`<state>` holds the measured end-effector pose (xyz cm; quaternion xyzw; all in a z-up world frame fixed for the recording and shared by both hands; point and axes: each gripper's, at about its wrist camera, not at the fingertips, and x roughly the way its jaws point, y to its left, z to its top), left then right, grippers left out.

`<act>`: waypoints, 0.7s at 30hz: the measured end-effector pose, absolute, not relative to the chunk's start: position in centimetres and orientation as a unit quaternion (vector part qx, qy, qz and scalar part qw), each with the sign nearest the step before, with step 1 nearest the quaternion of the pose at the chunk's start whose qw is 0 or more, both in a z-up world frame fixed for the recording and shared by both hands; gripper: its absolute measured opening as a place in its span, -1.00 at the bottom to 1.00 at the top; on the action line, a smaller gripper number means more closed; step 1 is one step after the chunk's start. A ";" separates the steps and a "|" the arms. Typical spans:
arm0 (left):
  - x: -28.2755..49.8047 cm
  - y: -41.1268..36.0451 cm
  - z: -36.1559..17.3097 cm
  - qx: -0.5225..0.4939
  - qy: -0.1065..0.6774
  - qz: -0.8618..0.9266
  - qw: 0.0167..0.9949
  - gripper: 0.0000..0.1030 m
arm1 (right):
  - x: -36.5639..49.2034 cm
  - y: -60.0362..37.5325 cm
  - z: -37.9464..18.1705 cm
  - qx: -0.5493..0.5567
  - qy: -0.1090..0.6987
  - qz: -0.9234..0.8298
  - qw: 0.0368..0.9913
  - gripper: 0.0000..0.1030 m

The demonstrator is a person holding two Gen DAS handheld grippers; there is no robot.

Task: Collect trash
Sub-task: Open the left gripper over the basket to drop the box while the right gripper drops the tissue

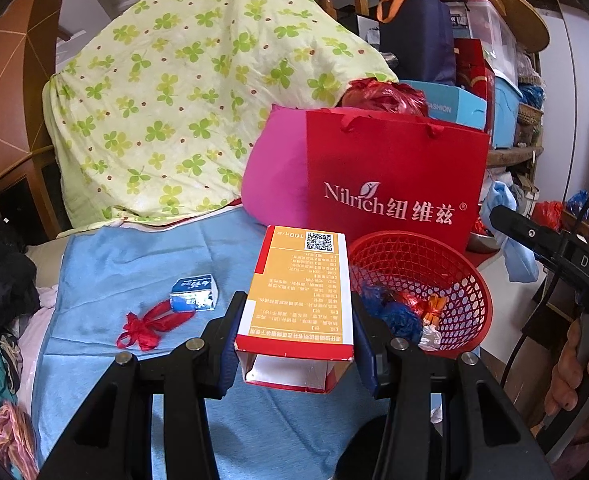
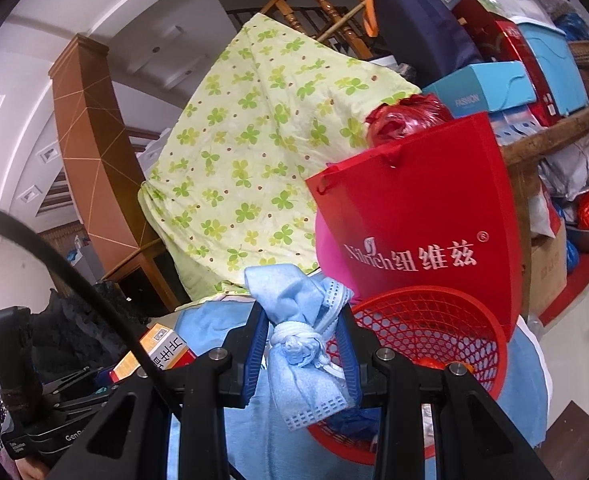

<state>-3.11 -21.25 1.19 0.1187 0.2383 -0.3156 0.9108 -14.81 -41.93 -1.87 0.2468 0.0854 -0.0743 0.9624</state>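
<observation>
Left gripper (image 1: 294,344) fingers clamped orange box (image 1: 300,296); right gripper (image 2: 302,356) pinched blue mask (image 2: 306,344) beside red basket (image 2: 474,320). Basket held wrappers; small blue packet (image 1: 194,294), red ribbon (image 1: 150,324) left of fingers uncollected.

Orange-red carton (image 1: 299,300) sat center frame, open end down; red basket (image 1: 460,280) lower right held wrappers; blue mask bundle (image 2: 306,344) center.

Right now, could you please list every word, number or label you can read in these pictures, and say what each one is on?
"Nilrich 纽维兹 ®": red bag.
"100片/瓶", upside down, beside a QR code: orange box in the left gripper; its small print is unreadable.
"FASHION": blue box.
"DAS": right gripper, seen from the left wrist.
Small blue-and-white packet: print too blurred to read.
</observation>
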 end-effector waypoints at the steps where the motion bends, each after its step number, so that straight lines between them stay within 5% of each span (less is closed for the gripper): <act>1: -3.2 -21.5 1.1 0.121 0.239 -0.317 0.910 -0.03 | -14.9 -42.1 -2.0 0.248 0.085 -0.076 0.962 -0.30; 21: -3.9 -25.1 0.3 0.158 0.245 -0.340 0.894 -0.03 | -15.2 -45.4 -5.1 0.303 0.100 -0.074 0.945 -0.29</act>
